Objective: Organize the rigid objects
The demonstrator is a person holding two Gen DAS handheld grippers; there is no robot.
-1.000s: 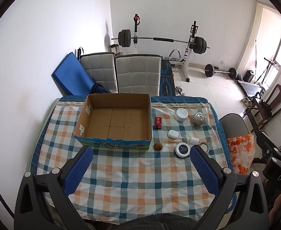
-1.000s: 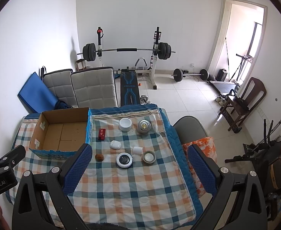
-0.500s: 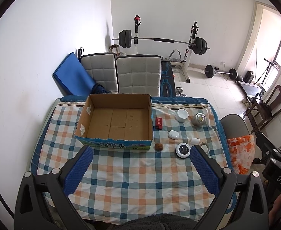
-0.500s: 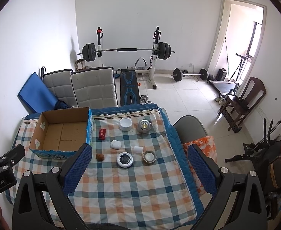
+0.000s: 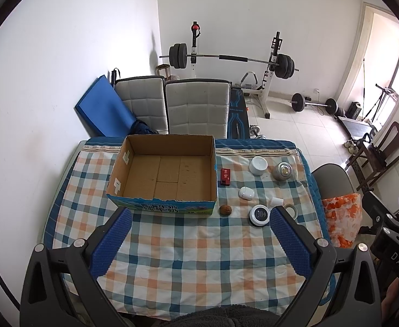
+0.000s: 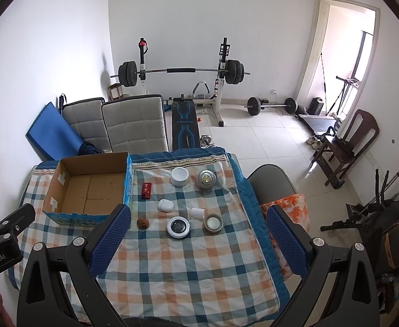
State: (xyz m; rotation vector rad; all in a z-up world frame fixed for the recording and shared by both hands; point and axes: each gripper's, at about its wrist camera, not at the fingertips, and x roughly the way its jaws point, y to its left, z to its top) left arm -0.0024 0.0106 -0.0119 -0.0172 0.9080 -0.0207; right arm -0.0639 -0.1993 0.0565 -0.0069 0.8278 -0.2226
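An empty cardboard box (image 5: 166, 173) (image 6: 90, 188) stands on the checked tablecloth (image 5: 188, 253) at the far left. To its right lie a red box (image 5: 225, 176) (image 6: 146, 190), a white bowl (image 5: 258, 165), a silver tin (image 5: 283, 170), a white case (image 5: 246, 193), a small white cup (image 5: 277, 201), a brown nut (image 5: 225, 209) (image 6: 142, 222), a round black-and-white puck (image 5: 259, 215) (image 6: 178, 227) and a ring with a candle (image 6: 213, 223). My left gripper (image 5: 199, 241) and right gripper (image 6: 196, 238) are open and empty, above the near table half.
Two grey padded chairs (image 5: 196, 109) stand behind the table, with a blue mat (image 5: 101, 109) against the wall. A grey chair with an orange bag (image 6: 283, 204) is at the table's right. A barbell rack (image 6: 183, 73) is beyond.
Both views have shifted very slightly; the objects and both open grippers are as before.
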